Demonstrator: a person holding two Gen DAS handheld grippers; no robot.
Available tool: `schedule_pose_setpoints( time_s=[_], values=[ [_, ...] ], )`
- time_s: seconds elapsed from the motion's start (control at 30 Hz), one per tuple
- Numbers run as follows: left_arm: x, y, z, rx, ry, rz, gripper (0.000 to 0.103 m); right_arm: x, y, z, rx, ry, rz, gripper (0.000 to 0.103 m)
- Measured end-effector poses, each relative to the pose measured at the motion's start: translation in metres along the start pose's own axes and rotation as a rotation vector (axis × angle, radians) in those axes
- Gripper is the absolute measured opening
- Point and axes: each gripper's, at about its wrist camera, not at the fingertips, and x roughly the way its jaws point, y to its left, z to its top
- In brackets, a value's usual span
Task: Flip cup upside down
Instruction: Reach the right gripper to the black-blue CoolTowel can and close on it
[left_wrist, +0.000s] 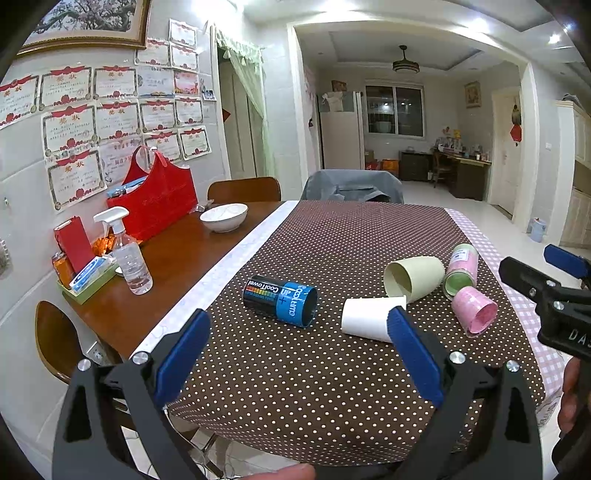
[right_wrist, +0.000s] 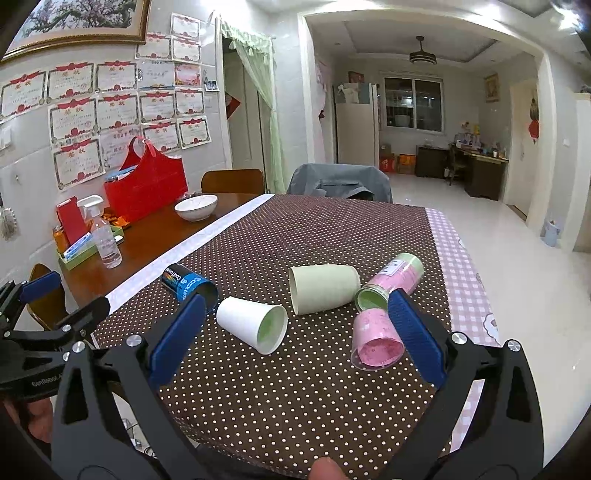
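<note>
Five containers lie on their sides on the polka-dot cloth (left_wrist: 332, 387) that covers the right part of the counter (left_wrist: 177, 258), all gathered nearer the cloth's right edge than its left.

The white cup (right_wrist: 253, 325) lies in the middle of the group. The right wrist view looks into its mouth, which has a greenish inside; the left wrist view shows only its plain white wall (left_wrist: 367, 317), with the mouth turned away.

Just beyond it lies the pale green cup (right_wrist: 323, 290), whose open mouth faces the left wrist camera (left_wrist: 413, 277). Beside that lies a pink-and-green tube (right_wrist: 391, 282), and nearer the front edge a pink cup (right_wrist: 375, 339) that touches the tube.

A black and blue can (left_wrist: 280, 299) lies apart, toward the cloth's left border. Its lettering reads plainly in the left wrist view; the right wrist view catches mostly its open end (right_wrist: 190, 286).

The left gripper (left_wrist: 299, 354) hangs above the front of the counter with its blue pads spread wide and nothing between them. The right gripper (right_wrist: 295, 332) is likewise wide apart and empty, above the white and pink cups.

On the bare wood near the wall stand a white bowl (left_wrist: 223, 217), a spray bottle (left_wrist: 129, 254) and a red bag (left_wrist: 155, 199).
</note>
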Motion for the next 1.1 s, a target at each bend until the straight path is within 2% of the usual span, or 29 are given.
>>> schedule_pose_setpoints(
  time_s=[0.2, 0.4, 0.77, 1.1],
  values=[
    [0.009, 0.008, -0.002, -0.009, 0.008, 0.011, 0.095, 0.015, 0.012, 0.002, -0.031, 0.031, 0.018, 0.097],
    [0.029, 0.025, -0.008, -0.043, 0.044, 0.036, 0.095, 0.046, 0.034, 0.003, -0.094, 0.108, 0.068, 0.097],
    [0.074, 0.07, -0.027, -0.111, 0.14, 0.097, 0.095, 0.121, 0.082, -0.001, -0.211, 0.29, 0.201, 0.097],
    [0.113, 0.112, -0.042, -0.165, 0.222, 0.144, 0.095, 0.202, 0.145, -0.001, -0.412, 0.468, 0.291, 0.097]
  ],
)
